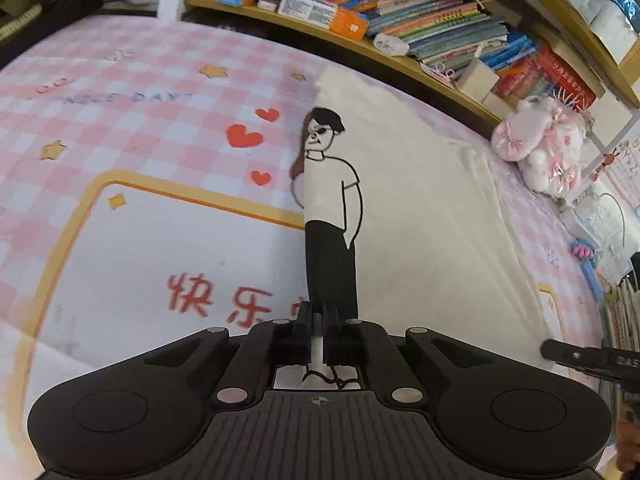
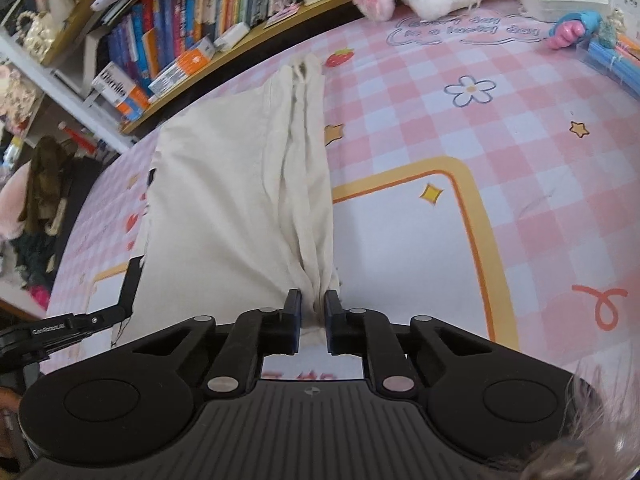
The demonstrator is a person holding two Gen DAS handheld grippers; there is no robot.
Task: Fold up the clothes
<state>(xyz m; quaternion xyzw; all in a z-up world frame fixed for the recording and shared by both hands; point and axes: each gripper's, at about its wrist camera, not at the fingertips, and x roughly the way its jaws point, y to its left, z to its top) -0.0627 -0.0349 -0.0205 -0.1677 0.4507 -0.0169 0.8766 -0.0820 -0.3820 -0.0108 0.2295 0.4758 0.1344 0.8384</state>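
A cream T-shirt (image 1: 420,200) with a black-line cartoon figure lies folded lengthwise on the pink checked mat (image 1: 140,128). My left gripper (image 1: 317,316) is shut on the shirt's near edge by the printed figure. In the right wrist view the same shirt (image 2: 224,200) stretches away, and my right gripper (image 2: 313,304) is shut on its bunched near corner. The left gripper's fingers (image 2: 132,280) show at the shirt's left edge in the right wrist view. The right gripper's finger (image 1: 580,356) shows at the right edge of the left wrist view.
A low wooden shelf of books (image 1: 400,12) runs along the mat's far side. A pink and white plush toy (image 1: 548,148) sits by the shelf. A blue and pink toy (image 2: 580,28) and boxes lie at the far right corner. Clothes (image 2: 44,184) pile beyond the left edge.
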